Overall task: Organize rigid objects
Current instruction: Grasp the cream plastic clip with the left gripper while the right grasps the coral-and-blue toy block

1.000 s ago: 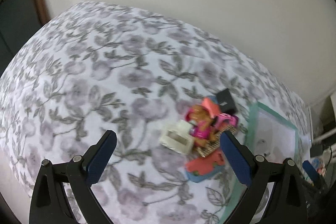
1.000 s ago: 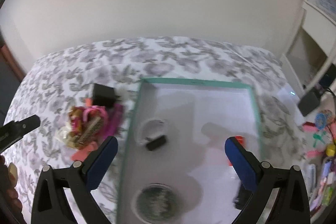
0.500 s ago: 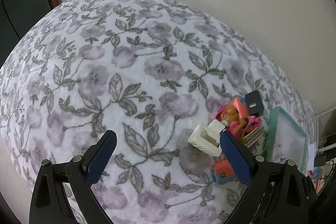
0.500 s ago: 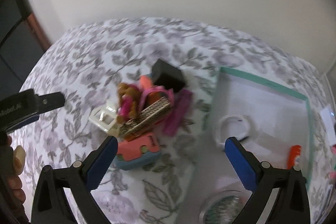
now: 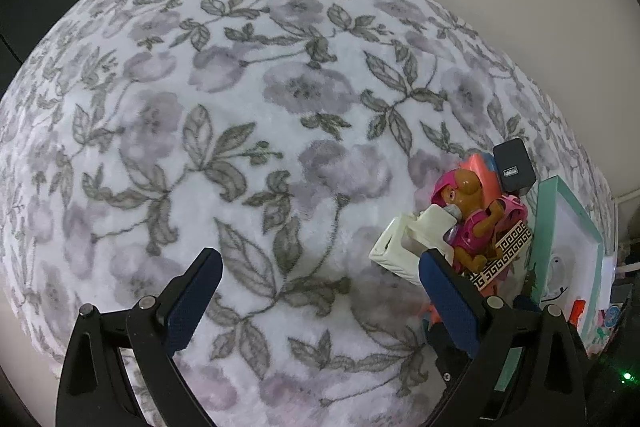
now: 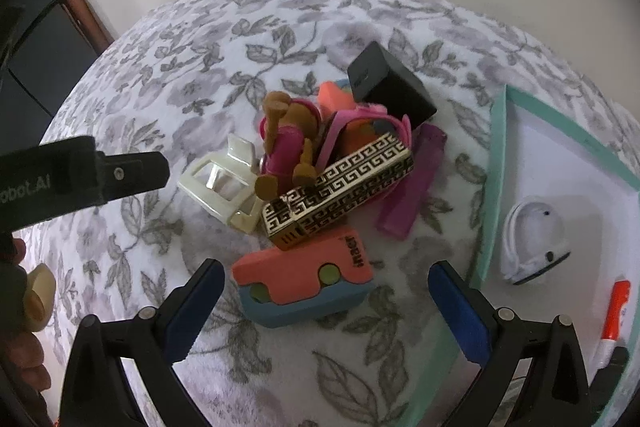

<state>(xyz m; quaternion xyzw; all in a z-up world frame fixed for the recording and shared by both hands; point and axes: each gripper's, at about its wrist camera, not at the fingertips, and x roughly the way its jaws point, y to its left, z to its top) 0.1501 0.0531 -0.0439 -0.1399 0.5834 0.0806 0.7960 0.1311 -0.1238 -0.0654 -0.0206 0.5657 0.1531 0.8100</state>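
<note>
Right wrist view shows my right gripper (image 6: 322, 305) with fingers wide and empty over the eraser (image 6: 304, 281), front of a pile on the floral bed (image 6: 168, 75), just beside the tray (image 6: 494, 187). I judge the risk is the stack: the patterned box (image 6: 340, 187) leans on the eraser, with the dog toy (image 6: 288, 143) and white clip (image 6: 222, 187) touching, so a lift may topple them. Already in the tray: a white band (image 6: 534, 241) and an orange marker (image 6: 616, 311). My left gripper (image 5: 316, 301) hangs wide and empty beside the pile.
</note>
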